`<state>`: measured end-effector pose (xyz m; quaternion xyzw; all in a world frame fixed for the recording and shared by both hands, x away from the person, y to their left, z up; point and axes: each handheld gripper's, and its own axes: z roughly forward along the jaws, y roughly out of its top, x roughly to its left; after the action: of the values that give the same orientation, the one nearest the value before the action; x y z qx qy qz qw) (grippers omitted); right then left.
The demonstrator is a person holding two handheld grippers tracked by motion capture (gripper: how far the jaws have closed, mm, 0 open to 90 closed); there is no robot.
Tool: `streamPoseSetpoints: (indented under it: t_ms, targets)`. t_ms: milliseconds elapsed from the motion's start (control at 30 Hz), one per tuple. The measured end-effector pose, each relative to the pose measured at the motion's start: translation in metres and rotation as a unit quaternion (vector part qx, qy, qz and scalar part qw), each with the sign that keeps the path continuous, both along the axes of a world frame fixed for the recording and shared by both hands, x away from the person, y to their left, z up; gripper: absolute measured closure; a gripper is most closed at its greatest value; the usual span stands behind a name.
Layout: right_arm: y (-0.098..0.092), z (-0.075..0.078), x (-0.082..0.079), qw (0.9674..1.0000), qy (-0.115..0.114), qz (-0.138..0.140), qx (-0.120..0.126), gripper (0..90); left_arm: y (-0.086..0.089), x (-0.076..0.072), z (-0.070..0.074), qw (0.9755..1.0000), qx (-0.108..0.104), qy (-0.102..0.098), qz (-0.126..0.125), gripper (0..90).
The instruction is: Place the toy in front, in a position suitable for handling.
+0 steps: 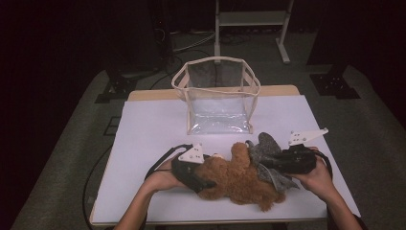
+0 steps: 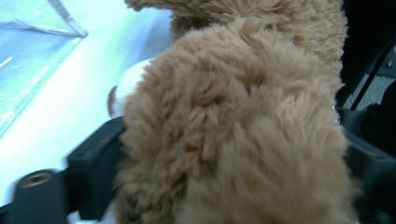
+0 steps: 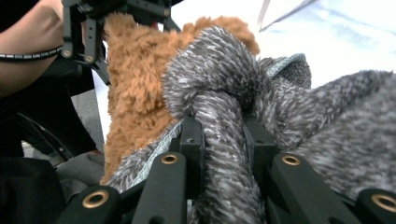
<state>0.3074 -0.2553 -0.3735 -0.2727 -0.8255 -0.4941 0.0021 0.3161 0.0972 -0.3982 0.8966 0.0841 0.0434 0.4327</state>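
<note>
Two grippers meet over one brown plush bear (image 1: pixel 239 179), which lies on the white table top (image 1: pixel 153 124) toward its near edge, at about 6 o'clock from the clear bag (image 1: pixel 218 96) standing farther back. The bear wears a grey knitted garment (image 1: pixel 268 158) on the side at its 3 o'clock.

The left gripper (image 1: pixel 203 182) comes in from 9 o'clock and sits against the bear's body. In the left gripper view the brown fur (image 2: pixel 233 130) bulges between its two black jaws, which stand wide on either side of it; whether the pads press on the fur cannot be told from here.

The right gripper (image 1: pixel 268 163) comes in from 3 o'clock, and the person's right hand (image 1: pixel 316 175) wraps its body. In the right gripper view its jaws are nearly closed on a twisted fold of the grey garment (image 3: pixel 224 121), pinched tight between them, with more of the knit spreading off toward 3 o'clock and the bear's fur (image 3: pixel 135 70) rising at 10 o'clock behind it. The left gripper (image 3: pixel 88 32) shows there too, at the far top corner, against the fur.
</note>
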Motion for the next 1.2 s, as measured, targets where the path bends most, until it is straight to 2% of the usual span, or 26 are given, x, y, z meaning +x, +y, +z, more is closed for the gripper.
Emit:
streamPoseSetpoints:
  t_ms: [167,200,233,300,333,367,433,467,500,533,567,600,667,733,800,867,967,1133,1200]
  targets:
    - [0.003,0.021,0.0,0.9997,-0.023,0.007,0.008,73.1,0.001,0.001,0.001,1.0,0.002,0.007,0.006,16.8]
    - [0.003,0.021,0.0,0.9997,-0.023,0.007,0.008,73.1,0.001,0.001,0.001,1.0,0.002,0.007,0.006,16.6]
    - [0.011,0.032,-0.002,0.9991,-0.036,0.019,0.007,73.0,0.0,0.001,0.001,0.9999,-0.001,0.008,0.01,16.2]
    - [0.016,0.036,-0.002,0.9988,-0.041,0.024,0.007,73.0,-0.001,0.001,0.002,0.9999,0.002,0.005,0.009,16.1]
    - [0.031,0.041,0.0,0.998,-0.05,0.04,0.005,72.9,-0.002,0.0,0.002,1.0,0.003,-0.003,0.007,16.0]
    - [0.031,0.041,0.0,0.998,-0.05,0.04,0.005,72.9,-0.002,0.0,0.002,1.0,0.003,-0.003,0.007,15.7]
    - [0.051,0.043,0.004,0.9968,-0.055,0.057,-0.009,72.8,-0.003,-0.001,0.003,0.9999,0.005,-0.006,0.008,15.3]
    - [0.068,0.039,0.009,0.996,-0.047,0.073,-0.02,72.6,-0.003,-0.002,0.003,0.9999,0.009,-0.01,0.005,14.9]
    - [0.068,0.039,0.009,0.996,-0.047,0.073,-0.02,72.6,-0.003,-0.002,0.003,0.9999,0.008,-0.011,0.005,14.9]
    - [0.08,0.032,0.012,0.9951,-0.044,0.08,-0.037,72.3,-0.003,-0.003,0.002,0.9999,0.008,-0.014,0.002,13.8]
    - [0.08,0.032,0.012,0.9951,-0.044,0.08,-0.037,72.3,-0.003,-0.003,0.002,0.9999,0.008,-0.014,0.002,13.0]
    - [0.085,0.023,0.014,0.9948,-0.036,0.084,-0.044,72.4,-0.001,-0.004,0.001,0.9998,0.007,-0.019,-0.001,12.2]
    - [0.084,0.02,0.014,0.9951,-0.033,0.082,-0.046,72.4,0.001,-0.004,0.001,0.9998,0.003,-0.021,-0.001,11.4]
    - [0.07,0.012,0.016,0.9965,-0.024,0.064,-0.047,72.8,0.003,-0.004,0.002,0.9998,-0.003,-0.021,0.001,10.4]
    - [0.064,0.009,0.015,0.997,-0.021,0.057,-0.048,72.9,0.009,-0.004,0.004,0.9996,-0.016,-0.022,-0.002,10.9]
    - [0.048,0.001,0.015,0.9984,-0.006,0.045,-0.034,73.4,0.015,-0.004,0.005,0.9995,-0.025,-0.021,0.003,11.0]
    - [0.042,-0.001,0.014,0.9987,-0.005,0.041,-0.031,73.6,0.019,-0.005,0.004,0.9994,-0.028,-0.018,0.003,12.1]
    - [0.03,-0.006,0.016,0.9993,-0.001,0.026,-0.026,74.0,0.028,-0.003,-0.008,0.9993,-0.037,-0.001,0.002,12.1]
    - [0.027,-0.007,0.017,0.9994,0.001,0.024,-0.023,74.0,0.029,0.0,-0.014,0.9987,-0.05,0.007,0.0,13.6]
